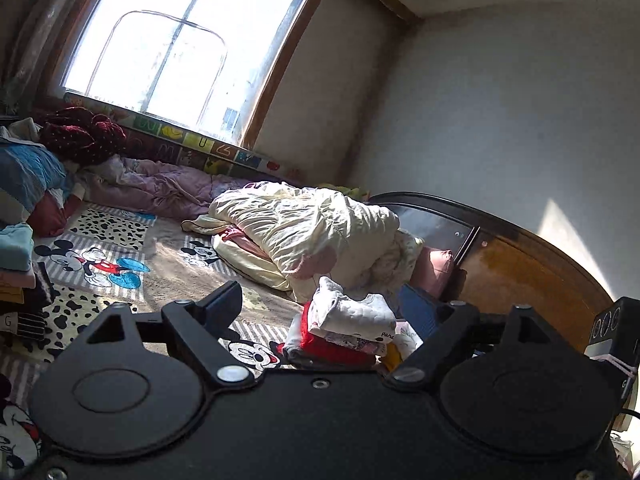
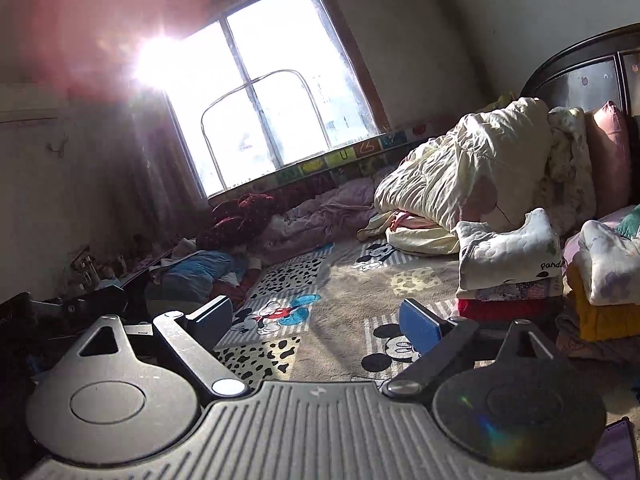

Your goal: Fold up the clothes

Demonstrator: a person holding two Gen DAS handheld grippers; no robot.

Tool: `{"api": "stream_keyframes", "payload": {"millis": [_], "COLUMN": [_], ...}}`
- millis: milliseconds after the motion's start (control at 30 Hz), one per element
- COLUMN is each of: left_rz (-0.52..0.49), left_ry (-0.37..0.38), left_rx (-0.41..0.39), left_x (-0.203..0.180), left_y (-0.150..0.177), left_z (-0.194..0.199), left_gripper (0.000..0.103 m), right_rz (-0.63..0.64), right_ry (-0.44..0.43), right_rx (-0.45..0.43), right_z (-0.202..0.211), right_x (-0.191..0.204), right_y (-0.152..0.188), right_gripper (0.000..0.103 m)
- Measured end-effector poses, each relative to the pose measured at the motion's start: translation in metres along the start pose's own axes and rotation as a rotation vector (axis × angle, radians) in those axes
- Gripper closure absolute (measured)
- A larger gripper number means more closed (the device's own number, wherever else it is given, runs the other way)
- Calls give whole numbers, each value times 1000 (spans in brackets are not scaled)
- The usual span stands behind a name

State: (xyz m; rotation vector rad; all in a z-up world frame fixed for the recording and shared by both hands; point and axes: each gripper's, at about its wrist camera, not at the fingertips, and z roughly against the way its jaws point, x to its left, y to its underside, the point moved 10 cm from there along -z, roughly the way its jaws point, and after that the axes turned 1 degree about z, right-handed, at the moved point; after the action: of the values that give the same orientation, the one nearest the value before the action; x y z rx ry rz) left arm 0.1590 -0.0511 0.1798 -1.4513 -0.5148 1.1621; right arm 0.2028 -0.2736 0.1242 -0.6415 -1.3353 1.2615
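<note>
A: Any writing you can read on the bed?

B: A little. The white quilted garment (image 2: 508, 252) on top of the folded stack (image 1: 340, 336) carries the word "panda" near its hem; in the left wrist view only "Pand" shows. The foam alphabet panel (image 1: 200, 148) under the window (image 1: 180, 40) has a "U" tile, with what looks like a "W" just beside it. The rest is too blurred.

A: And the bedsheet (image 2: 344, 280)?

B: No words — cartoon mice in red shorts and blocks of black-and-white spots.

A: Where do the clothes lie?

B: The folded stack sits on the sheet near the headboard (image 1: 520, 248), white garment over a pink print and a red piece. Just beside it stands a second pile (image 2: 604, 280), white over mustard yellow. A rumpled cream quilt (image 1: 312, 232) lies behind them, and more folded clothes (image 1: 16, 264) are stacked at the far left edge.

A: The grippers?

B: The left gripper (image 1: 324, 304) is spread wide with nothing between its fingers — the stack only shows beyond them. The right gripper (image 2: 316, 318) is likewise spread and empty, above the sheet.
</note>
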Motion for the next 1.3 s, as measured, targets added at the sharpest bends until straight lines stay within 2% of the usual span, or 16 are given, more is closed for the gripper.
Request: {"api": "stream_keyframes", "payload": {"millis": [67, 167, 233, 300, 367, 433, 500, 567, 667, 833, 933, 1300], "left_rz": [-29, -30, -27, -60, -66, -11, 8, 16, -1, -48, -53, -45], "left_ry": [-38, -126, -207, -325, -391, -399, -425, -428, -450, -490, -489, -508], "left_rx": [-23, -34, -8, 29, 75, 130, 151, 166, 178, 197, 215, 262], "left_x": [6, 29, 50, 70, 84, 97, 107, 111, 113, 112, 113, 124], "left_y": [6, 30, 57, 87, 116, 143, 160, 169, 175, 188, 200, 224], "left_z": [18, 33, 36, 42, 49, 55, 66, 73, 85, 95, 98, 96], "left_gripper": [10, 6, 6, 6, 6, 6, 6, 0, 0, 0, 0, 0], "right_rz": [35, 108, 153, 156, 171, 176, 177, 173, 175, 187, 190, 175], "right_ry": [-33, -17, 13, 22, 44, 59, 76, 87, 104, 111, 109, 99], "right_rx": [-20, -13, 20, 65, 101, 148, 192, 232, 270, 302, 315, 347], "right_z": [18, 24, 21, 17, 18, 20, 22, 25, 30, 37, 41, 49], "right_x": [32, 55, 62, 65, 65, 64, 62, 60, 61, 70, 76, 75], "right_y": [-4, 7, 27, 51, 77, 105, 133, 157, 186, 213, 224, 243], "right_gripper": [7, 5, 5, 6, 6, 6, 6, 6, 6, 6, 5, 5]}}
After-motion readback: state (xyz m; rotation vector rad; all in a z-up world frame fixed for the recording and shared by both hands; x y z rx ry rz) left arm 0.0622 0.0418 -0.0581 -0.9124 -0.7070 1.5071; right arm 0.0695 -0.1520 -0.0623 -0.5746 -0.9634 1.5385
